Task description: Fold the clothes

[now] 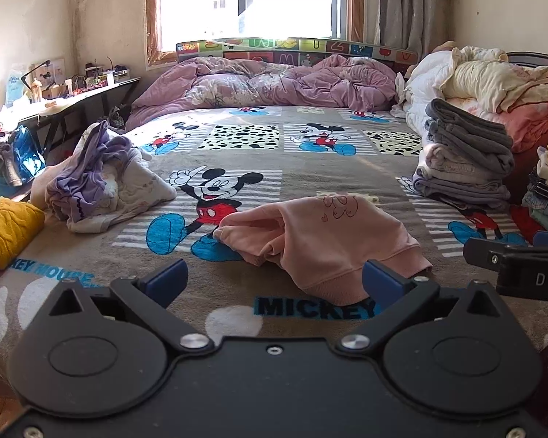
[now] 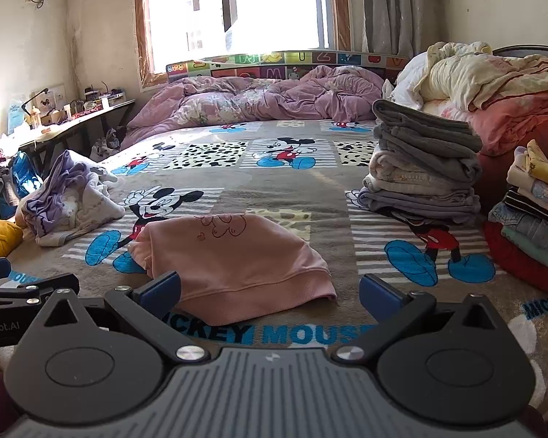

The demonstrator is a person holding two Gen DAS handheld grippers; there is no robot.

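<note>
Pink sweatshirt [image 2: 233,255]: partly folded, lying on Mickey Mouse blanket [image 2: 310,186], just ahead of both claws. Soft, light, limp knit; likely sags when lifted. Best hold: ribbed hem [image 2: 259,286], near corners. Left claw [image 1: 274,283]: spread wide, empty. Right claw [image 2: 270,288]: spread wide, empty. Folded stack [image 2: 423,168] at right; unfolded heap [image 2: 69,200] at left.
</note>
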